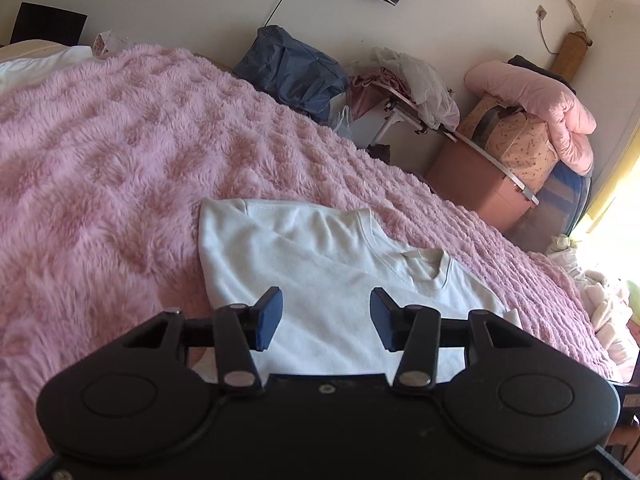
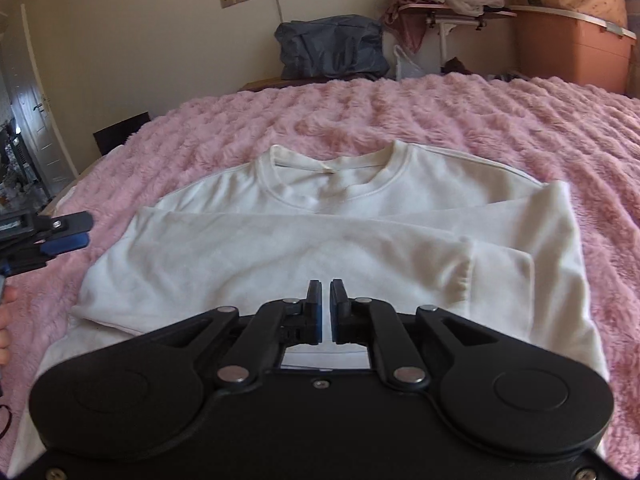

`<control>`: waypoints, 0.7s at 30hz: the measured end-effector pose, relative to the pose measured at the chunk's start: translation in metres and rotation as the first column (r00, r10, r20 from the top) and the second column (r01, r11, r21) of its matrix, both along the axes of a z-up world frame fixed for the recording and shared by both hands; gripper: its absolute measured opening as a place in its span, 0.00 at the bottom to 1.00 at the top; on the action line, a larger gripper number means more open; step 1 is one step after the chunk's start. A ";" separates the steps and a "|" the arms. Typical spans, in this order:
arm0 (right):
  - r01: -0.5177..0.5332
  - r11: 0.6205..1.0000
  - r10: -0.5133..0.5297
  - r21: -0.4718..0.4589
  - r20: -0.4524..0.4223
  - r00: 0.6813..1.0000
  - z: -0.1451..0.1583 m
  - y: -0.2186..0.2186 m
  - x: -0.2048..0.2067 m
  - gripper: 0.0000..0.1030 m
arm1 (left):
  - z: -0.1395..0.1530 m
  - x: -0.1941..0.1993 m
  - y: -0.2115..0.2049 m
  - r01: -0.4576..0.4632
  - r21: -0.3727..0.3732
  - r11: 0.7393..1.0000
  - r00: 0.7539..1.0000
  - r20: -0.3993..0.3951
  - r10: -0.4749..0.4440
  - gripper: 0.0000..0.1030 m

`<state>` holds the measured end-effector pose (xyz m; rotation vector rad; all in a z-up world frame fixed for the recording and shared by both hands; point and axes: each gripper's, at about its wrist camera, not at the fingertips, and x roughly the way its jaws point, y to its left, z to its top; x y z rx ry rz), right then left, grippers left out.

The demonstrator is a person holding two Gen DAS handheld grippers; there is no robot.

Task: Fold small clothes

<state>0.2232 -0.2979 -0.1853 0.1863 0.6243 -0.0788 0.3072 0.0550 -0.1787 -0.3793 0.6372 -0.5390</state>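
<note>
Two handheld grippers work over a white sweatshirt (image 2: 332, 236) lying flat on a fluffy pink blanket (image 1: 120, 152). Just ahead of the right gripper (image 2: 325, 308) the shirt's sleeves are folded across its chest, with the round collar (image 2: 340, 178) farther ahead. This gripper's jaws are almost together, a thin gap between them, gripping nothing. The left gripper (image 1: 326, 318) has its blue pads (image 1: 270, 316) wide apart, hovering above the shirt's edge. Beyond the bed stand a blue bag (image 1: 292, 68) and an orange box (image 2: 572, 52).
</note>
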 end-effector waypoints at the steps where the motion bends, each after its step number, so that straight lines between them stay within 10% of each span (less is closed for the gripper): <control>1: 0.024 1.000 -0.024 -0.004 -0.007 1.000 -0.001 -0.009 -0.003 0.05 | -0.003 -0.002 -0.001 0.004 0.008 1.000 1.000 -0.013 -0.004 0.49; 11: 0.122 0.992 -0.125 -0.029 -0.122 0.985 -0.037 -0.055 -0.014 0.05 | -0.049 0.004 0.000 -0.036 0.076 0.996 0.985 -0.168 0.048 0.50; 17: 0.117 0.993 -0.116 0.000 -0.102 0.988 -0.004 -0.053 -0.033 0.15 | 0.012 -0.023 0.004 -0.008 0.069 0.998 0.994 -0.108 0.015 0.50; 21: 0.049 0.997 -0.054 -0.054 -0.086 0.995 0.032 -0.042 -0.075 0.28 | 0.052 -0.071 0.010 0.003 0.192 0.981 0.996 -0.083 0.013 0.54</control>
